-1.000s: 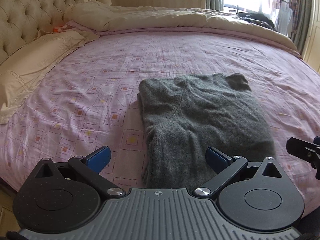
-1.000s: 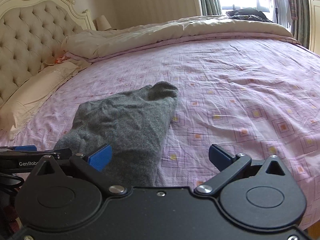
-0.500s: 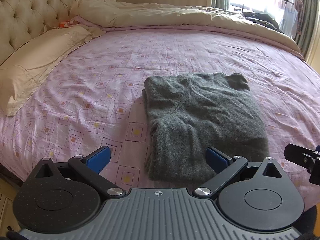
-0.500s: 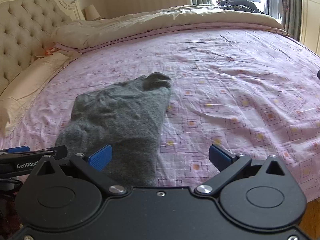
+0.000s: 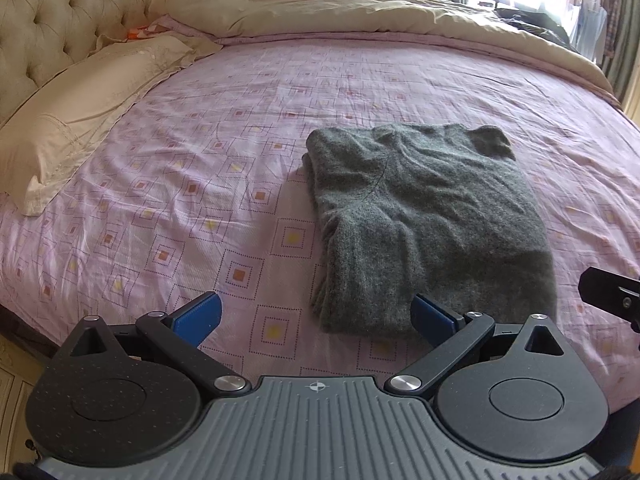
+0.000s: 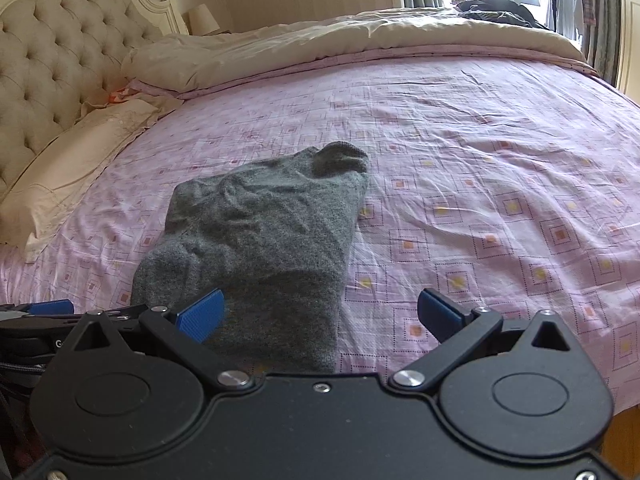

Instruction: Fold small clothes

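Observation:
A grey knit sweater (image 5: 428,220) lies folded into a rough rectangle on the pink patterned bedsheet (image 5: 240,152), with a small flap sticking out at its far right corner. It also shows in the right wrist view (image 6: 264,232). My left gripper (image 5: 316,318) is open and empty, held above the near edge of the bed just short of the sweater's near end. My right gripper (image 6: 320,314) is open and empty, above the sweater's near right corner. Part of the right gripper (image 5: 612,292) shows at the right edge of the left wrist view.
A beige pillow (image 5: 88,100) lies at the left by the tufted headboard (image 5: 60,12). A cream duvet (image 5: 360,12) is bunched along the far side. Dark clothes (image 6: 500,6) lie by the window. The bed's near edge runs just below the grippers.
Both grippers have drawn back and up from the sweater, staying open. The sweater lies still on the bed.

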Tool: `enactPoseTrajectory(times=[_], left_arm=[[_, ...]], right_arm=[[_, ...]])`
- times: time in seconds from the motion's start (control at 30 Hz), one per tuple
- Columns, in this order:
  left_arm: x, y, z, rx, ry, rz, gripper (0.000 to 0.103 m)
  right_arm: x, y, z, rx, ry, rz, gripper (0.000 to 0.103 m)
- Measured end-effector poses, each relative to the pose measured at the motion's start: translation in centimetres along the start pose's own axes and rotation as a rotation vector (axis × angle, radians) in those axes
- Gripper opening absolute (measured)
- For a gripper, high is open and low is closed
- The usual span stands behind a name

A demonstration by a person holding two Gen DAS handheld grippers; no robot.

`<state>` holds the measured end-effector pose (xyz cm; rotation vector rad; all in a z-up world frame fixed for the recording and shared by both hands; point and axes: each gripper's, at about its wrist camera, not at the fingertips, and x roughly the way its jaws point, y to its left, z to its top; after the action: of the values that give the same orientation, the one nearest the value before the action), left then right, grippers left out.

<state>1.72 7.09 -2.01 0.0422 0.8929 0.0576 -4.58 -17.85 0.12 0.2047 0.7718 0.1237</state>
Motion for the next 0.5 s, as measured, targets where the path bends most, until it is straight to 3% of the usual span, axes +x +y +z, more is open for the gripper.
enactPoseTrajectory(times=[0.5], left_arm=[[0.6, 0.0, -0.4, 0.03, 0.03, 0.006, 0.102]], right_arm=[[1.1, -0.3, -0.5, 0.002, 0.052, -0.032, 0.103]])
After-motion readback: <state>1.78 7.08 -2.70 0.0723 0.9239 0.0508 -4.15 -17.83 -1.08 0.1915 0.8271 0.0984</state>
